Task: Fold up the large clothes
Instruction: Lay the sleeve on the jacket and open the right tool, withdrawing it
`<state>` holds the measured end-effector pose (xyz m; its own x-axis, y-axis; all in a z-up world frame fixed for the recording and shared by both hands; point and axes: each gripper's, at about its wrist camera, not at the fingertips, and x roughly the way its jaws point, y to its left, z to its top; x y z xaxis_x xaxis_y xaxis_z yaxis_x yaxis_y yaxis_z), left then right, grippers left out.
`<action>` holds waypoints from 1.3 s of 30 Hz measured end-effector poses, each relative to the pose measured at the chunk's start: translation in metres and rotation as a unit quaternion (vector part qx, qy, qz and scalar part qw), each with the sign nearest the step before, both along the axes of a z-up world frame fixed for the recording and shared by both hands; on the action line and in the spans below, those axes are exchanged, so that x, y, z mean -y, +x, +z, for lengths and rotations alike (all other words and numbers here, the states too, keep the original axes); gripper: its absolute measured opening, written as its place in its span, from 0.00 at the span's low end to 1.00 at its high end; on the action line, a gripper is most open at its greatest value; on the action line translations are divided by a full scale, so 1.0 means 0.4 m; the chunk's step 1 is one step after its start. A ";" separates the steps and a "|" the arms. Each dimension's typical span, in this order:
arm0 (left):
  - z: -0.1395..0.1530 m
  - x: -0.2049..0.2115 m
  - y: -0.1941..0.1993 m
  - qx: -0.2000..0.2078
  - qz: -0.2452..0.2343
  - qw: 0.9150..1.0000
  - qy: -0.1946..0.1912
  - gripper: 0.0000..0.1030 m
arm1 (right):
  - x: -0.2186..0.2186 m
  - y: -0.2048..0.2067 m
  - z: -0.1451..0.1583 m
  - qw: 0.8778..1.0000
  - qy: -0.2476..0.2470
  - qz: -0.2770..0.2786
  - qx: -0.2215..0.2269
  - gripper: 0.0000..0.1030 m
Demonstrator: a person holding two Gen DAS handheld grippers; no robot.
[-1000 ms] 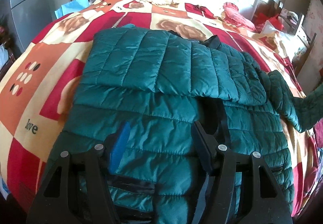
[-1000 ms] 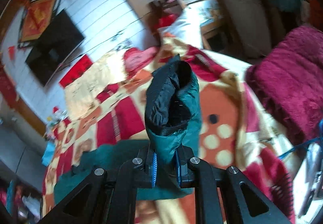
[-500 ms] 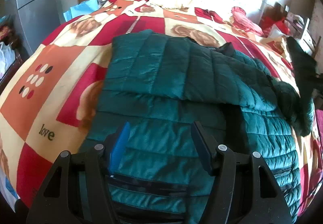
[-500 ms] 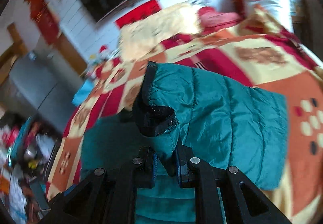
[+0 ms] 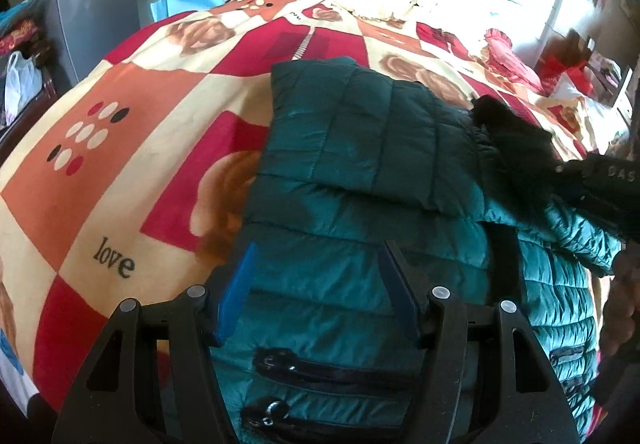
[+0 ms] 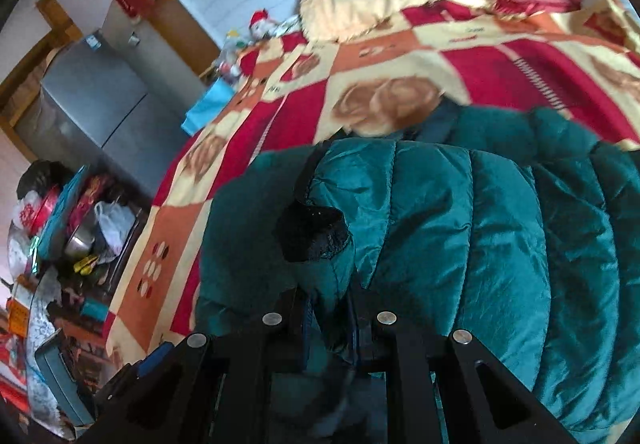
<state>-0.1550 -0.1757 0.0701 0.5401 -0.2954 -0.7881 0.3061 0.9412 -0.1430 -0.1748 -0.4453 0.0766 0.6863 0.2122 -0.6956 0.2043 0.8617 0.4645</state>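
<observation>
You work over a bed spread with a patchwork quilt of red, orange and cream squares [image 5: 168, 112], and everything below is placed against that quilt. The large teal quilted puffer jacket [image 5: 360, 244] lies across its near right part, front side up, with one sleeve already folded flat over the chest toward the quilt's far end.

Your right gripper [image 6: 330, 308] has its jaws pinched tight on the black-lined cuff of the other teal sleeve [image 6: 316, 240], which stands lifted above the jacket body. To fold it well, carry that cuff level across the chest until the sleeve lies parallel to the folded one, lower it so the padding settles without a ridge, and let go only once the cuff rests on the fabric. Puffy nylon springs back, so press it flat briefly.

Your left gripper [image 5: 316, 292] hovers just above the jacket's lower front, jaws about half spread with nothing between them; I judge it best used to pin the hem nearest you so the body does not slide on the quilt.

The jacket's hem and two black zip pockets [image 5: 320, 364] are partly behind the left gripper's frame. The jacket's right edge is cut off by the lens rim, where a dark shape, probably the other gripper and your hand, blocks the sleeve's shoulder. The collar is hidden under the folded sleeve.
</observation>
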 end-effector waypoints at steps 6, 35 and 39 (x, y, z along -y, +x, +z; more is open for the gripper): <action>-0.003 -0.019 0.012 -0.009 0.004 1.000 -0.023 0.61 | -0.063 0.069 -0.059 1.000 0.001 0.024 -0.018 0.13; 0.000 0.327 0.077 -0.055 -0.084 0.992 -0.079 0.60 | 0.239 -0.407 0.139 0.993 0.021 -0.085 0.077 0.63; 0.037 0.308 0.089 -0.050 -0.083 0.989 -0.115 0.24 | 0.289 -0.455 0.138 0.989 0.018 -0.119 0.082 0.63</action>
